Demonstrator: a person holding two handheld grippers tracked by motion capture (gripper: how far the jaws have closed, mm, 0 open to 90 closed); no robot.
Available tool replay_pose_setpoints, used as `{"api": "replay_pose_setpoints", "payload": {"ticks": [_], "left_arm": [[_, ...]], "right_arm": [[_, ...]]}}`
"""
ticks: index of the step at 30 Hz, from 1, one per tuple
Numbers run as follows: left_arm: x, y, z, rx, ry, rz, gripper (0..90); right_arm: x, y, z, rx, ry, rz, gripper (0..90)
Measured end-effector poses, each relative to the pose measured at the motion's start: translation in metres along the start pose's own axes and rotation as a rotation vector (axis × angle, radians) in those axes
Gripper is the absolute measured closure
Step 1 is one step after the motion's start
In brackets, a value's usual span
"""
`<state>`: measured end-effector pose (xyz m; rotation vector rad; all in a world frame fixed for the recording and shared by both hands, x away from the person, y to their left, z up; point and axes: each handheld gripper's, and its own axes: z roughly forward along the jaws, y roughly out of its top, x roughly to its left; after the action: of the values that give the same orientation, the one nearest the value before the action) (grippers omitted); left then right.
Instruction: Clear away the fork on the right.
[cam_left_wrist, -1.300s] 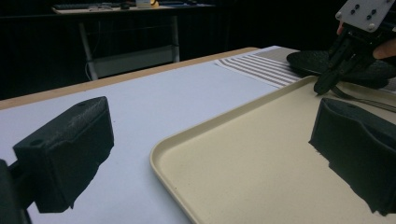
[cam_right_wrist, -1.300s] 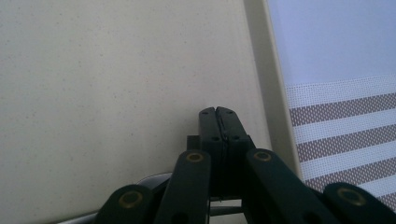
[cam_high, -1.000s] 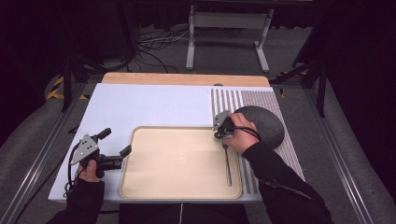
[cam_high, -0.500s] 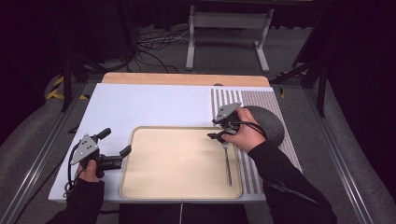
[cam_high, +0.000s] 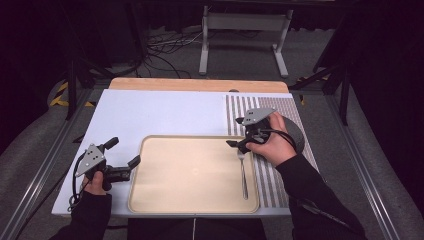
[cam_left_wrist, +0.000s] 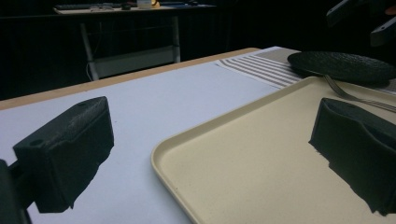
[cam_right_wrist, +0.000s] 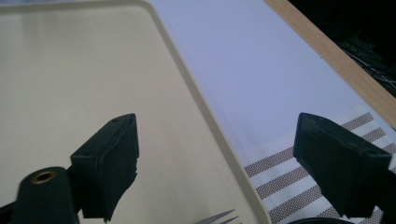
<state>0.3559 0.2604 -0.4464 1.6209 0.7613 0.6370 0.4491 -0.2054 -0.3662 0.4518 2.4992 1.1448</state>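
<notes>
Looks like a lab or recording studio bay, not a home: black curtains all round, grey carpet floor (cam_high: 165, 65), loose cables (cam_high: 160, 42) running across it, aluminium rails (cam_high: 45, 165) framing the table. Metal stand legs (cam_high: 242, 37) sit behind the table, and the left gripper view shows a second bench (cam_left_wrist: 135, 7) with gear on it in the dark background. Table (cam_high: 160, 107) is a white sheet on a wooden top, laid out staged-style with a tray (cam_high: 192, 172), striped placemat (cam_high: 267, 172) and dark plate (cam_high: 295, 137).
</notes>
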Motion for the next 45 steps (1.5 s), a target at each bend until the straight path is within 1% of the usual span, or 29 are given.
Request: {"api": "replay_pose_setpoints", "payload": {"ticks": [1, 2, 5, 7, 9, 10, 11, 12, 13, 15, 19, 24, 27, 31, 34, 39, 45], "left_arm": [[0.000, 0.000, 0.000, 0.000, 0.002, 0.001, 0.2], [0.000, 0.000, 0.000, 0.000, 0.002, 0.001, 0.2], [0.000, 0.000, 0.000, 0.001, 0.000, 0.001, 0.2], [0.000, 0.000, 0.000, 0.001, 0.000, 0.000, 0.2], [0.000, 0.000, 0.000, 0.001, 0.001, 0.001, 0.2], [0.000, 0.000, 0.000, 0.001, 0.001, 0.001, 0.2], [0.000, 0.000, 0.000, 0.001, 0.003, 0.002, 0.2], [0.000, 0.000, 0.000, 0.001, 0.002, 0.002, 0.2], [0.000, 0.000, 0.000, 0.001, 0.003, 0.002, 0.2], [0.000, 0.000, 0.000, 0.000, 0.003, 0.002, 0.2], [0.000, 0.000, 0.000, -0.002, 0.008, 0.001, 0.2], [0.000, 0.000, -0.001, -0.002, 0.008, 0.001, 0.2], [0.001, 0.000, -0.001, -0.002, 0.007, 0.001, 0.2], [0.001, 0.000, -0.001, -0.001, 0.008, 0.001, 0.2], [0.001, 0.000, -0.001, -0.001, 0.008, 0.002, 0.2], [0.001, 0.000, -0.001, -0.001, 0.008, 0.000, 0.2], [0.001, 0.000, -0.001, -0.002, 0.006, -0.001, 0.2]], "right_arm": [[0.000, 0.000, -0.002, -0.010, -0.002, 0.003, 14.3], [0.001, -0.002, -0.008, -0.033, -0.009, 0.013, 13.7], [0.002, -0.003, -0.011, -0.054, -0.012, 0.022, 13.7], [0.003, -0.008, -0.019, -0.099, -0.028, 0.044, 13.4], [0.004, -0.013, -0.024, -0.132, -0.039, 0.061, 13.4], [0.004, -0.015, -0.026, -0.143, -0.044, 0.070, 13.3], [0.004, -0.015, -0.026, -0.143, -0.044, 0.070, 13.3], [0.005, -0.020, -0.031, -0.180, -0.054, 0.086, 13.2], [0.005, -0.023, -0.033, -0.193, -0.058, 0.095, 13.1], [0.005, -0.027, -0.037, -0.212, -0.063, 0.104, 12.7], [0.005, -0.038, -0.043, -0.239, -0.068, 0.139, 12.4], [0.006, -0.056, -0.052, -0.297, -0.088, 0.181, 11.7], [0.006, -0.067, -0.056, -0.314, -0.092, 0.210, 11.0], [0.008, -0.084, -0.060, -0.361, -0.107, 0.253, 10.2], [0.009, -0.092, -0.064, -0.382, -0.122, 0.264, 9.8], [0.011, -0.108, -0.069, -0.409, -0.140, 0.299, 9.2], [0.012, -0.122, -0.072, -0.422, -0.160, 0.327, 8.8]]}}
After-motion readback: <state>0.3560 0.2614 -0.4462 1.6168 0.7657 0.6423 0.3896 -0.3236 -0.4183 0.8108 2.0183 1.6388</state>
